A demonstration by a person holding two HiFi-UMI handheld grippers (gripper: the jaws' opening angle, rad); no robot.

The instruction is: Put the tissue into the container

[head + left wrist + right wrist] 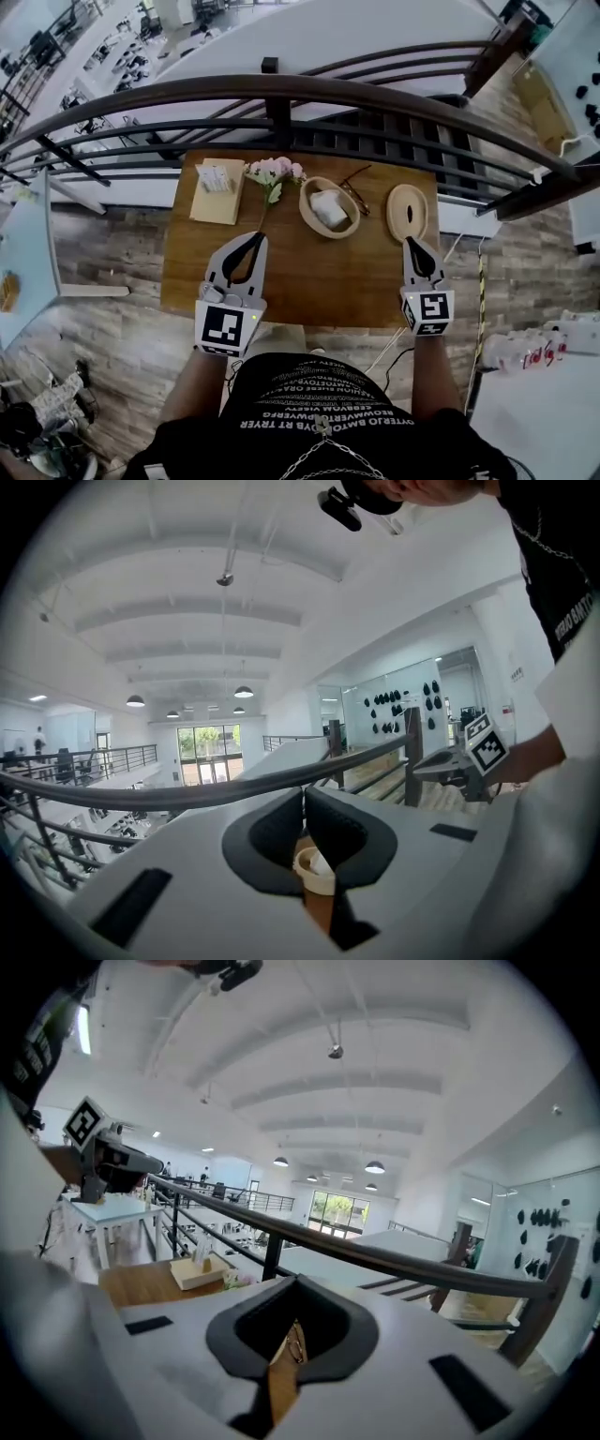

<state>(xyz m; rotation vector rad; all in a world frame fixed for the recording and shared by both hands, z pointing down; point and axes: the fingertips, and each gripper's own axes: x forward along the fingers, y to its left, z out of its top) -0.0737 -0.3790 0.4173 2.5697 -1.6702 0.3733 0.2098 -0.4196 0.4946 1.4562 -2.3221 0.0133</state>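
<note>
An oval wooden container [349,228] stands at mid table, and a white tissue [328,208] lies inside it. A tissue box [215,190] with a sheet poking up sits at the far left. My left gripper [255,236] is shut and holds nothing, its tips just short of the flower stem, to the container's near left. In the left gripper view the container [307,864] shows past the closed jaws of that gripper [305,797]. My right gripper [411,242] is shut and empty too, right behind the round lid [407,213]. Its own view [298,1281] shows the jaws met.
Pink flowers [275,172] lie between the box and the container. Spectacles [354,192] rest to the container's right and also show as spectacles [296,1342] in the right gripper view. A dark railing [281,94] runs along the table's far edge, with a drop beyond it.
</note>
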